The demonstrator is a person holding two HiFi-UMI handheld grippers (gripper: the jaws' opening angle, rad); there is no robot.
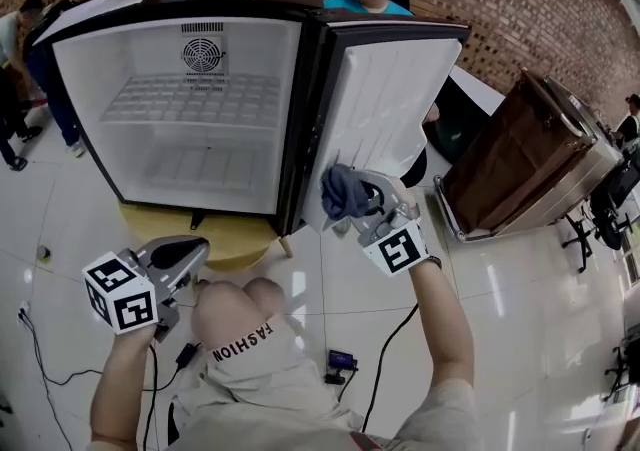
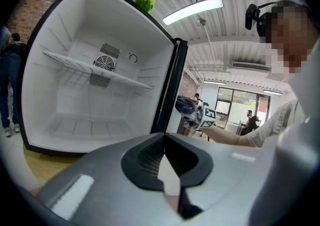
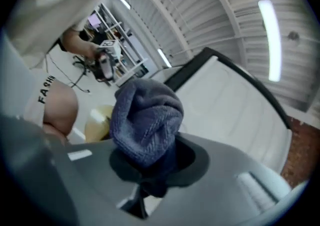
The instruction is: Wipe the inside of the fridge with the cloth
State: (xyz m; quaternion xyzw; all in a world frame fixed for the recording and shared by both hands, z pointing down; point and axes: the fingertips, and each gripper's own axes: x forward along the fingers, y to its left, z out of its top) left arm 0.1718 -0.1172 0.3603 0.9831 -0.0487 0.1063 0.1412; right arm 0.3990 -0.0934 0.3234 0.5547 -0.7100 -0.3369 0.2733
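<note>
Cloth (image 3: pixel 146 120), blue-grey and bunched, is sitting pinched in the jaws of our right gripper (image 1: pixel 348 202) at centre frame in the head view, just in front of the lower edge of the open door (image 1: pixel 390 99). We are carrying it balled up, we judge, so that a padded face is leading into the mini fridge (image 1: pixel 75 74). Our left gripper (image 1: pixel 195 251), lower left, is waiting with jaws pressed together on nothing, seemingly parked out of the way. The cloth is hiding the right jaw tips, and we are unable to tell whether it is touching the door. Detail below the wire shelf (image 1: pixel 190 99) is washing out in white.
</note>
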